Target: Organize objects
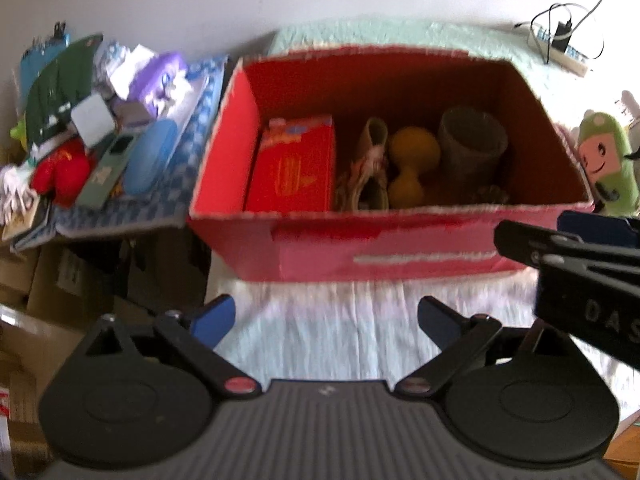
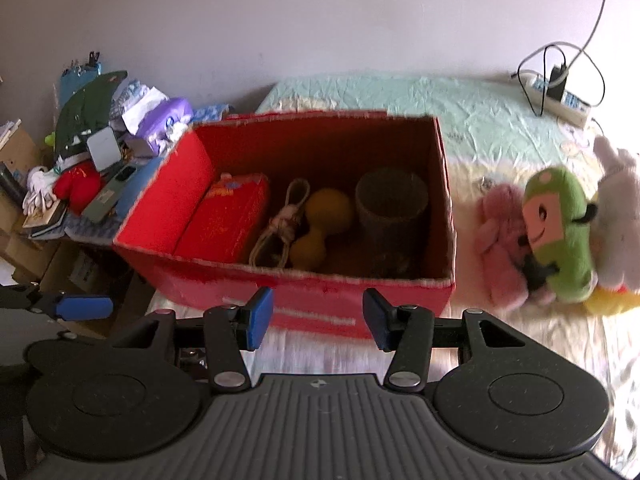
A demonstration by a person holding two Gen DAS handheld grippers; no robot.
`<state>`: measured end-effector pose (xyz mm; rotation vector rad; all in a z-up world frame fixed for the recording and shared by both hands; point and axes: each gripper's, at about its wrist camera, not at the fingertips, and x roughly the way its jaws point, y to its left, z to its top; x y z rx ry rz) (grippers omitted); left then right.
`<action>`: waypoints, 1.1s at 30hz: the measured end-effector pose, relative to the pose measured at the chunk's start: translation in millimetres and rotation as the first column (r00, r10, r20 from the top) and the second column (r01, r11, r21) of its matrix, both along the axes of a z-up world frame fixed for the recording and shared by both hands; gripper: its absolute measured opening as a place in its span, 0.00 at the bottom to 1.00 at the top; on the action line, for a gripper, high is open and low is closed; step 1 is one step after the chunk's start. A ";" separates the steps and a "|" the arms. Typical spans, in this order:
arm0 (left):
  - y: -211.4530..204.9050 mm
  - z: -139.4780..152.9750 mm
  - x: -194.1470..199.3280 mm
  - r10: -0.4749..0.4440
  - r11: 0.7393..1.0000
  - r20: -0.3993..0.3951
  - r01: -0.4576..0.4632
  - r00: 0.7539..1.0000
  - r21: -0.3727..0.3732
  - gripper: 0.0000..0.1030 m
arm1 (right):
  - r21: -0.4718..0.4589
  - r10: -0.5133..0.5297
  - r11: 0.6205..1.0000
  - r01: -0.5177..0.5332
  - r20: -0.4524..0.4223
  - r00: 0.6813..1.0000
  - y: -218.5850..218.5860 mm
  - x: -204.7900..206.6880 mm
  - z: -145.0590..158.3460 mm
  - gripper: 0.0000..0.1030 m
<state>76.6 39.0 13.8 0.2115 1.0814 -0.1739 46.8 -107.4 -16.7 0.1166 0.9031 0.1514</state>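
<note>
An open red cardboard box (image 1: pixel 376 248) (image 2: pixel 304 300) stands on the bed. Inside it lie a red packet (image 1: pixel 294 164) (image 2: pixel 224 220), a knotted rope (image 1: pixel 370 164) (image 2: pixel 282 224), a yellow dumbbell-shaped toy (image 1: pixel 410 162) (image 2: pixel 322 224) and a grey cup (image 1: pixel 472 144) (image 2: pixel 390 204). My left gripper (image 1: pixel 326 318) hangs open in front of the box with nothing between its blue pads. My right gripper (image 2: pixel 318 320) is open too, empty, close to the box's near wall. Plush toys lie right of the box: a pink one (image 2: pixel 502 240), a green one (image 2: pixel 560 232) (image 1: pixel 606 160) and a white one (image 2: pixel 618 216).
A cluttered side surface (image 1: pixel 120 200) (image 2: pixel 80 228) left of the box holds a red item (image 1: pixel 60 174), a phone (image 1: pixel 106 172), a blue case (image 1: pixel 150 160) and bags. Cardboard cartons (image 1: pixel 48 280) sit below it. A power strip (image 2: pixel 560 100) with cables lies at the bed's far right.
</note>
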 end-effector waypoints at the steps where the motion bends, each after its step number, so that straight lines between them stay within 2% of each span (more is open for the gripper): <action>1: -1.1 -3.0 -0.6 -0.001 1.000 -0.012 0.001 1.000 0.005 0.95 | 0.001 -0.003 1.000 0.003 -0.010 1.000 -0.3 -0.5 -2.3 0.51; 7: -10.3 -13.9 -2.1 -0.014 0.999 -0.065 0.016 0.998 0.034 0.95 | 0.027 -0.011 1.000 0.013 -0.076 0.997 -6.2 -2.8 -14.0 0.51; 13: -16.3 -21.2 -0.1 -0.017 0.999 -0.113 0.021 0.993 0.036 0.95 | 0.022 -0.013 1.000 0.015 -0.092 0.996 -12.2 -1.9 -15.8 0.51; 20: -20.6 -22.3 4.0 -0.020 0.999 -0.130 0.025 0.991 0.039 0.95 | 0.020 -0.006 1.000 0.009 -0.109 0.994 -15.3 2.0 -16.5 0.51; 27: -17.0 -16.3 6.4 -0.025 0.999 -0.131 0.028 0.991 0.022 0.95 | 0.027 -0.003 1.000 0.007 -0.120 0.993 -15.8 6.7 -12.6 0.51; 33: -7.8 6.9 8.3 -0.016 1.000 -0.075 0.017 0.997 0.015 0.95 | 0.054 0.015 0.998 -0.011 -0.082 0.996 -15.3 12.5 6.4 0.51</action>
